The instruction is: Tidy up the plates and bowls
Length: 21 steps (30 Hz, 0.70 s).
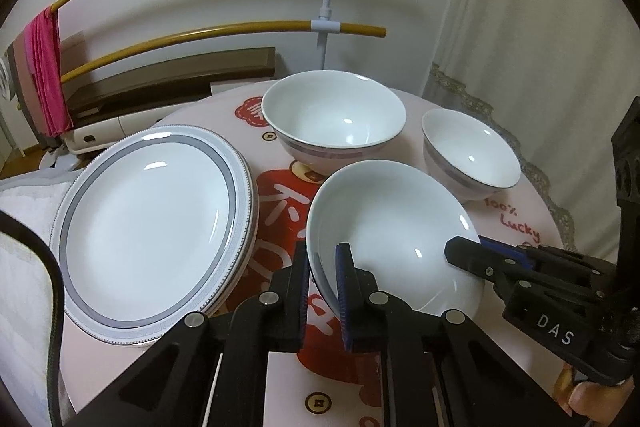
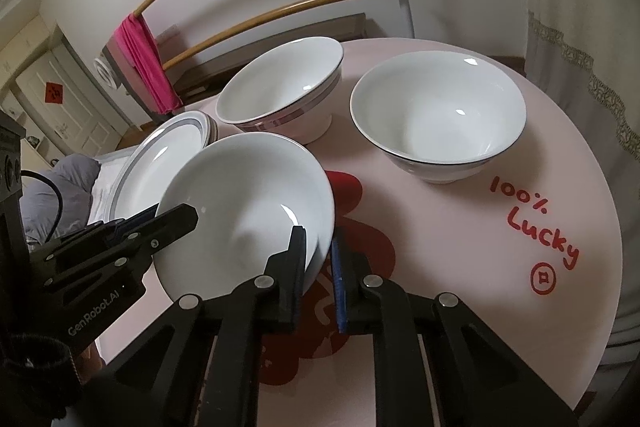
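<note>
Left wrist: three bowls [image 1: 334, 115], plate stack [image 1: 152, 223]; both grippers' jaws clamp nearest bowl [image 1: 392, 227] rim

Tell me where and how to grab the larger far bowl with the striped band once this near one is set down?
Take the striped far bowl by its rim, one finger inside and one outside, coming from the near side. It stands upright on a narrow foot with its mouth open, and the wall flares too wide to span. The near rim faces you, clear of the plate stack and the small bowl.
</note>
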Motion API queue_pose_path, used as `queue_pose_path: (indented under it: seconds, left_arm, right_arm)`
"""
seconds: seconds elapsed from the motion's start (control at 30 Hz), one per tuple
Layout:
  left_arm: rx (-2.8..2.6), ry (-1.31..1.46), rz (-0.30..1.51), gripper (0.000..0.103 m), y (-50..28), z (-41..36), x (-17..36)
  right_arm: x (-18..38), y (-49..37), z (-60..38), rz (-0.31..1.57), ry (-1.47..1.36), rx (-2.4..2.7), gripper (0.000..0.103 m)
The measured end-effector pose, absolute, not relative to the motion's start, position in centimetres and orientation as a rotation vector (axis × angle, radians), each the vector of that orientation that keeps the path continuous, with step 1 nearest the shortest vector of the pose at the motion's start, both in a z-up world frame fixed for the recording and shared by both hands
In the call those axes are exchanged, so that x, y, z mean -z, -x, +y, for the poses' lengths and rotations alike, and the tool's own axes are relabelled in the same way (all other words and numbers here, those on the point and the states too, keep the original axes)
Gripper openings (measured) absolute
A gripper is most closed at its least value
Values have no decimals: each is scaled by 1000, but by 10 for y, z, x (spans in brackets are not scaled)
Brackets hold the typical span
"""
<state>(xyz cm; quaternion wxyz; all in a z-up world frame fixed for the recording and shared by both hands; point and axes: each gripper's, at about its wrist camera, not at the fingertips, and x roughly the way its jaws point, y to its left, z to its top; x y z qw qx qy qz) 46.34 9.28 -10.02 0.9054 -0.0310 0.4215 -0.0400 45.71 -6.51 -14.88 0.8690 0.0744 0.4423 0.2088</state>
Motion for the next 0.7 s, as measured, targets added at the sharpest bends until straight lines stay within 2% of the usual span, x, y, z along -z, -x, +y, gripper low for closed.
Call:
queue_pose_path:
  seconds: [0.47, 0.7]
  left_arm:
    - [112, 61, 743, 9, -458, 98, 45]
    - [116, 84, 721, 9, -479, 111, 34]
  right_arm:
    - [89, -458, -66, 798, -118, -451, 12]
    - [64, -476, -57, 751, -81, -441, 12]
